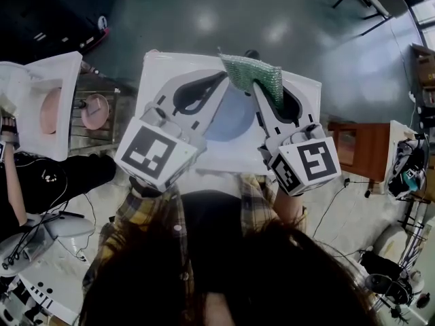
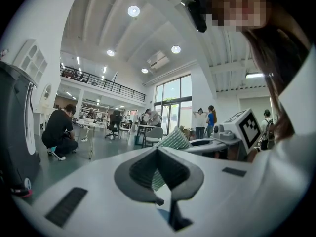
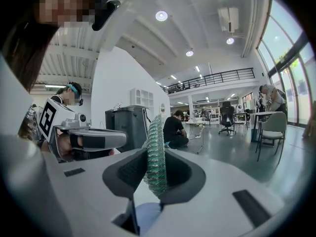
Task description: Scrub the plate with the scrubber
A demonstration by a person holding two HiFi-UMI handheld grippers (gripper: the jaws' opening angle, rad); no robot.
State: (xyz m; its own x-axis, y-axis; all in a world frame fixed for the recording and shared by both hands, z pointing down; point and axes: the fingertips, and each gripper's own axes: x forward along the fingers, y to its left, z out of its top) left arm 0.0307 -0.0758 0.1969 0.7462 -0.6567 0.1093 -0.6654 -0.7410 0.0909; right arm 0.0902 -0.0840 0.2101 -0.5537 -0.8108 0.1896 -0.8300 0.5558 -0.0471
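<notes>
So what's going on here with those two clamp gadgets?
A person holds a gripper in each hand over a white table. The right gripper is clamped on a green scrubber, held at the far edge of a blue plate. The left gripper is shut beside the plate, nothing showing between its jaws.

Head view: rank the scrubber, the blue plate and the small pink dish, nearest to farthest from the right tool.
1. Scrubber: clamped in the right tool.
2. Blue plate: just to its left, lower.
3. Small pink dish: far left, well beyond the plate.
</notes>
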